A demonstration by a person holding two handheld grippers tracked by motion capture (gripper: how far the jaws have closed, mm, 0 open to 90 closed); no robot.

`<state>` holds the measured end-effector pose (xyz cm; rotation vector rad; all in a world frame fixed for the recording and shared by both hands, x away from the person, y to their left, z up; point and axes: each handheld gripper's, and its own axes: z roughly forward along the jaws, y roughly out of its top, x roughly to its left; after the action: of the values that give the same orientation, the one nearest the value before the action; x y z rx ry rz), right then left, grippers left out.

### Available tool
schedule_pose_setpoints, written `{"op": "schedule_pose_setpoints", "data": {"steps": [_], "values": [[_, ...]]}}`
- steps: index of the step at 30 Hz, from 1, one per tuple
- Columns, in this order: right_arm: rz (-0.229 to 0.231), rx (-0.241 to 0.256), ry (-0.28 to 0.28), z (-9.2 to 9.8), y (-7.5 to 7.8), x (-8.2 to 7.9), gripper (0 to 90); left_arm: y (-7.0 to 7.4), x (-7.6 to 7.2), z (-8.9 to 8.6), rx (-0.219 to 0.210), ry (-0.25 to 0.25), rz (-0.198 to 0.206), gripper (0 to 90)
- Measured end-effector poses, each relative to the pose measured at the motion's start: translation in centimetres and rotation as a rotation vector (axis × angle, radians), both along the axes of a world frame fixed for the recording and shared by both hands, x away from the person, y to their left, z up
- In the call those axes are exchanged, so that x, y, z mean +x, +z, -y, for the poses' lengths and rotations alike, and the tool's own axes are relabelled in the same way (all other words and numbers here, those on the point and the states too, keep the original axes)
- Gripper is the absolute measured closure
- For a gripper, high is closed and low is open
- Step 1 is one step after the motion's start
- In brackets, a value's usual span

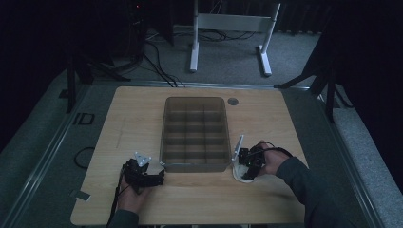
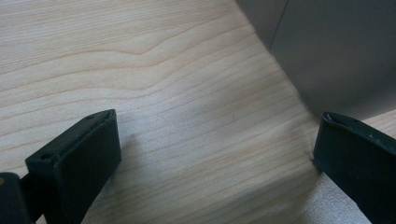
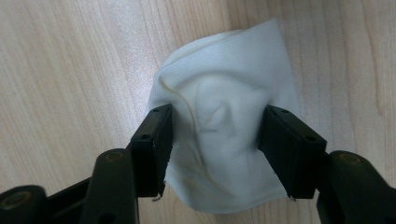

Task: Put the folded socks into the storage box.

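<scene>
White cloth (image 3: 229, 126) sits bunched between my right tool (image 3: 215, 140), jaws straddling, not yet pinched; left tool (image 2: 215, 154) gapes empty at seven o'clock of the organizer (image 1: 195, 135); closing comes next.

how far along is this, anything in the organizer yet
Early on. Nothing looks done: the compartments of the grey organizer box look empty, though the high view is dim. In hand: the right gripper has its jaws on either side of a bunched white cloth lying on the table, not clearly clamped. The left gripper rests open by the box corner. Left: lifting and placing the cloth.
</scene>
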<state>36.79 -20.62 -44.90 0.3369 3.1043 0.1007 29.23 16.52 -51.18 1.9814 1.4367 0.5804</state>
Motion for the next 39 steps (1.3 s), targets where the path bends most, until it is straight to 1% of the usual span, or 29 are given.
{"op": "schedule_pose_setpoints", "data": {"steps": [7, 14, 19, 23, 29, 31, 34, 35, 39], "values": [[0.007, -0.023, -0.002, -0.4, -0.4, -0.1, 39.1, 0.0, 0.0, 0.0, 0.0, 0.0, 0.0, 1.0], [0.009, -0.031, -0.002, -0.7, -0.7, -0.3, 39.3, 0.0, 0.0, 0.0, 0.001, -0.001, 0.0, 1.0], [-0.03, -0.024, 0.012, -0.7, -0.6, -0.3, 57.0, 0.0, 0.0, 0.0, 0.001, -0.002, 0.0, 1.0], [-0.04, -0.015, 0.014, -0.6, -0.5, -0.2, 64.5, 0.0, 0.0, 0.0, 0.001, -0.003, 0.001, 1.0], [-0.042, 0.002, 0.024, -0.3, -0.3, -0.3, 68.4, 0.0, 0.0, 0.0, 0.001, -0.003, 0.0, 1.0], [-0.045, 0.007, 0.019, -0.2, -0.3, -0.3, 68.9, 0.0, 0.0, 0.0, 0.001, -0.003, 0.0, 1.0], [-0.051, 0.03, 0.013, 0.2, -0.1, -0.2, 70.3, 0.0, 0.0, 0.0, 0.001, -0.002, 0.0, 1.0], [-0.056, 0.028, 0.01, 0.3, 0.0, -0.2, 70.5, 0.0, 0.0, 0.0, 0.001, -0.002, 0.0, 1.0], [-0.052, 0.034, 0.016, 0.5, 0.4, -0.3, 71.5, 0.0, 0.0, 0.0, 0.002, -0.003, 0.0, 1.0]]}}
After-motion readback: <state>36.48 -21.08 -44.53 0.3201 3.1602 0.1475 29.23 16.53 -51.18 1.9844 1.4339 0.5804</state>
